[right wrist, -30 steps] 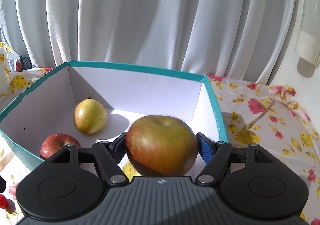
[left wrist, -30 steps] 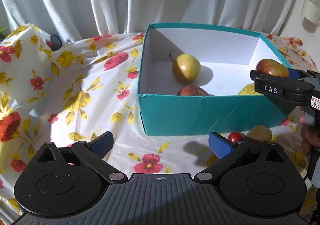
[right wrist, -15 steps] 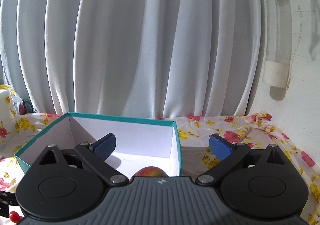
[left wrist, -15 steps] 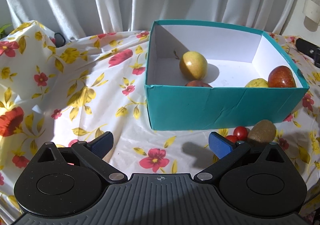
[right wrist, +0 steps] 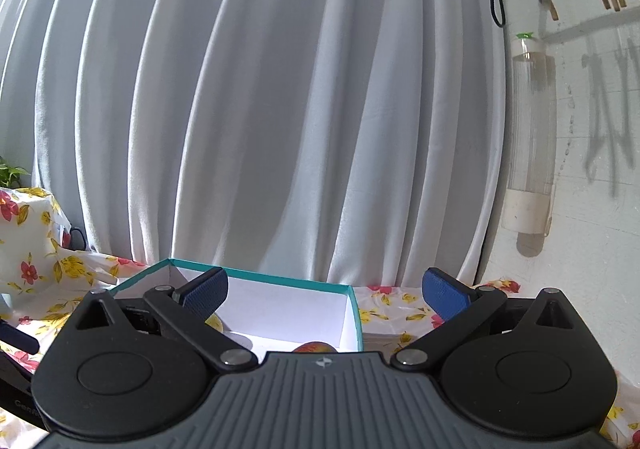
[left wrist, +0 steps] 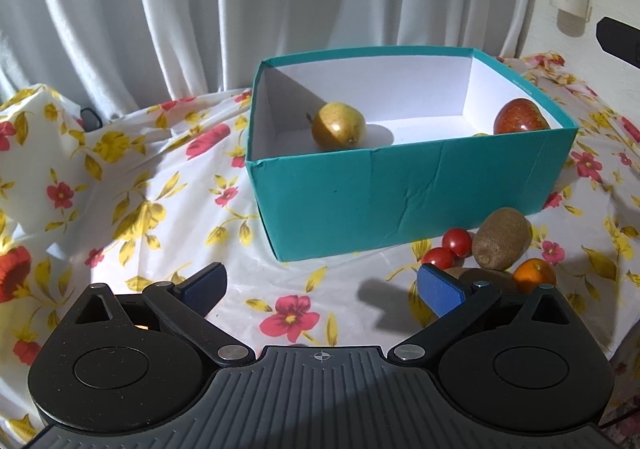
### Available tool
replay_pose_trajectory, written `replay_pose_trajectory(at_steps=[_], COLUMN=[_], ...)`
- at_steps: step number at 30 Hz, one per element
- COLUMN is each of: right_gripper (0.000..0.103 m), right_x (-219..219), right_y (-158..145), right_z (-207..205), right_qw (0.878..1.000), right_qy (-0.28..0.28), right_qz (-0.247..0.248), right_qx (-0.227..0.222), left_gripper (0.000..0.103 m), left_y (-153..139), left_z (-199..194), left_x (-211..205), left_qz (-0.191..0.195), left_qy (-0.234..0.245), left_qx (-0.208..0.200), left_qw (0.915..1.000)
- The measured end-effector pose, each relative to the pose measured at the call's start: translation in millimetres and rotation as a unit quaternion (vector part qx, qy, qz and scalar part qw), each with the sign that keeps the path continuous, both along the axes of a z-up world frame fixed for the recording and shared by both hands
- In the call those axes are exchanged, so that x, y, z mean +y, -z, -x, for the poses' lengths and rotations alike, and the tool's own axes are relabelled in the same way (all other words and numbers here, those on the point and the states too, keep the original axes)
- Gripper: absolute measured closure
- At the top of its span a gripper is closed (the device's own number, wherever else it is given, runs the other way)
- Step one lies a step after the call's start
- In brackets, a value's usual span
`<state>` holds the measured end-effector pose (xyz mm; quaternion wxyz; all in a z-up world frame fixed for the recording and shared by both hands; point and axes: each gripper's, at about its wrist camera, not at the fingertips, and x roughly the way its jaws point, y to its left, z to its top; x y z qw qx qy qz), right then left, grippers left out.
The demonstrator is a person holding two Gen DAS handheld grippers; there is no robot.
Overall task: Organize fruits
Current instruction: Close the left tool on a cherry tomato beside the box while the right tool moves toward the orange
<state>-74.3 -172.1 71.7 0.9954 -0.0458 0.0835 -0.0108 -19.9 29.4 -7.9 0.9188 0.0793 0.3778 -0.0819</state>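
A teal box (left wrist: pixel 400 189) with a white inside stands on the floral cloth. It holds a yellow-green pear (left wrist: pixel 338 125) at the left and a red apple (left wrist: pixel 520 118) at the right. In front of the box at the right lie two cherry tomatoes (left wrist: pixel 448 247), a brown kiwi (left wrist: pixel 500 237) and a small orange (left wrist: pixel 534 275). My left gripper (left wrist: pixel 320 285) is open and empty, low over the cloth in front of the box. My right gripper (right wrist: pixel 324 289) is open and empty, raised above the box (right wrist: pixel 352 301); the apple's top (right wrist: pixel 316 347) shows just below it.
White curtains hang behind the table. The floral cloth (left wrist: pixel 120 185) covers a raised lump at the far left. A clear tube (right wrist: pixel 528 145) hangs on the wall at the right. A dark edge of the right tool (left wrist: pixel 618 39) shows at the left wrist view's right side.
My right gripper has opened, left the red apple in the box and risen away. My left gripper has drawn back and shifted left, showing the kiwi, tomatoes and orange more fully.
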Motion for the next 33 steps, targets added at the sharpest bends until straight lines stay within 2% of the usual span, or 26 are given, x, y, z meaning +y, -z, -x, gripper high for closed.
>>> replay_pose_trajectory(at_steps=[4,12,16,20,22,23,24,32,33], right_gripper=[0.000,0.000,0.000,0.000,0.000,0.000,0.000,0.000,0.000], right_x=[10.2,26.6,30.7,31.7,33.2,33.8,34.1,36.5,36.8], right_y=[3.6,18.5,27.1,34.2,36.8,37.9,38.5,39.4,39.5], right_z=[7.6,13.8,11.7,8.7,8.5,8.5,8.4,8.2,7.8], right_qw=[1.000,0.998,0.997,0.995,0.994,0.994,0.994,0.993,0.993], right_qy=[-0.013,-0.036,-0.030,-0.022,-0.015,-0.011,-0.009,0.007,0.008], right_qz=[-0.005,-0.008,-0.011,-0.014,-0.010,-0.008,-0.007,0.001,0.001], right_qx=[0.005,0.049,0.076,0.099,0.105,0.108,0.109,0.117,0.118], left_gripper=[0.000,0.000,0.000,0.000,0.008,0.016,0.019,0.028,0.032], left_y=[10.4,31.4,37.4,45.5,48.4,50.2,51.8,55.7,56.3], left_z=[8.5,18.1,24.9,23.5,19.9,17.9,16.0,13.5,12.9], left_x=[3.8,19.3,25.0,27.8,32.0,34.2,35.7,43.2,44.4], left_qz=[0.000,0.006,0.019,0.014,0.022,0.025,0.027,0.042,0.043], left_qy=[0.008,0.004,0.013,0.008,0.005,0.004,0.004,0.005,0.003], left_qx=[-0.011,0.005,-0.001,0.005,0.013,0.021,0.028,0.042,0.046], left_qw=[0.9999,1.0000,0.9997,0.9999,0.9997,0.9995,0.9992,0.9982,0.9980])
